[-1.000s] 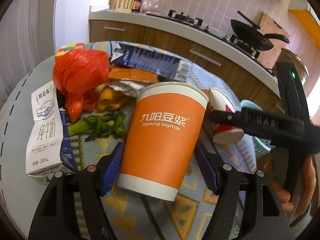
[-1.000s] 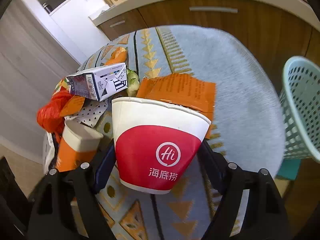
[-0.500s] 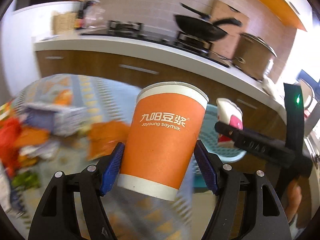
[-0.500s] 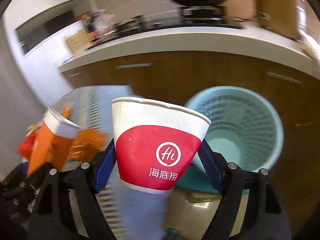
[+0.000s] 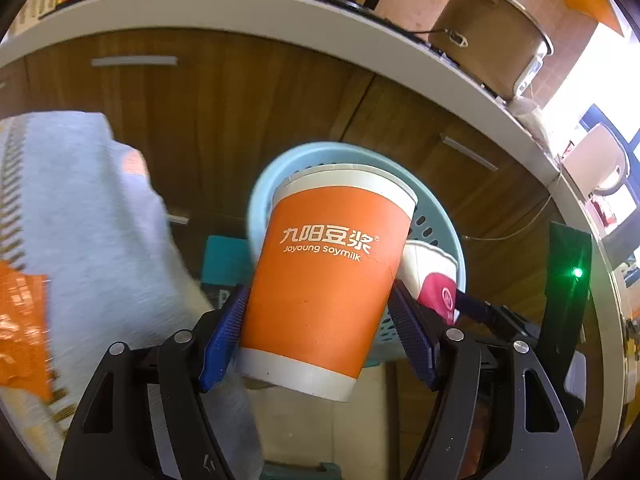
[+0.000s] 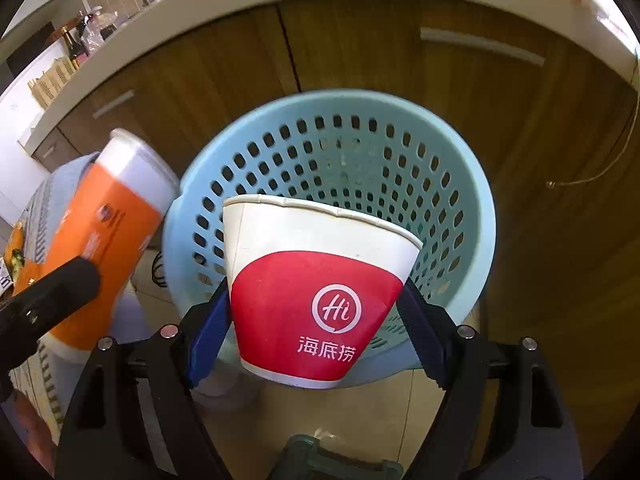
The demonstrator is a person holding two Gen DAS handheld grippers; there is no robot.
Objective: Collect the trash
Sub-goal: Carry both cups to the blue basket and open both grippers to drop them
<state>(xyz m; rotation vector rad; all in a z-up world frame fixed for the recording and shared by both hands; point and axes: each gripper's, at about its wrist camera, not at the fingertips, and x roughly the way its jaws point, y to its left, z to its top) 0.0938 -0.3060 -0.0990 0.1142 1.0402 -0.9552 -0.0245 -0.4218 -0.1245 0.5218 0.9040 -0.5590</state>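
My left gripper (image 5: 320, 340) is shut on a tall orange soymilk cup (image 5: 324, 276), held upright and slightly tilted. A red and white paper cup (image 6: 316, 300) sits between the blue pads of my right gripper (image 6: 316, 340), which is shut on it. Both cups hang in the air in front of a light blue perforated waste basket (image 6: 472, 200), whose open mouth faces the right wrist view. The basket's rim (image 5: 264, 184) shows behind the orange cup, and the red cup (image 5: 432, 276) shows at its right. The orange cup (image 6: 100, 236) appears blurred at the left of the right wrist view.
Brown wooden cabinet doors (image 5: 200, 120) under a white counter (image 5: 360, 12) stand right behind the basket. The table with its grey patterned cloth (image 5: 80, 220) and an orange wrapper (image 5: 20, 320) lies at the left. A pot (image 5: 492, 40) stands on the counter.
Both grippers have swung right, away from the table's trash pile, carrying their cups. The basket now fills the middle of both views and the grippers point more steeply down.
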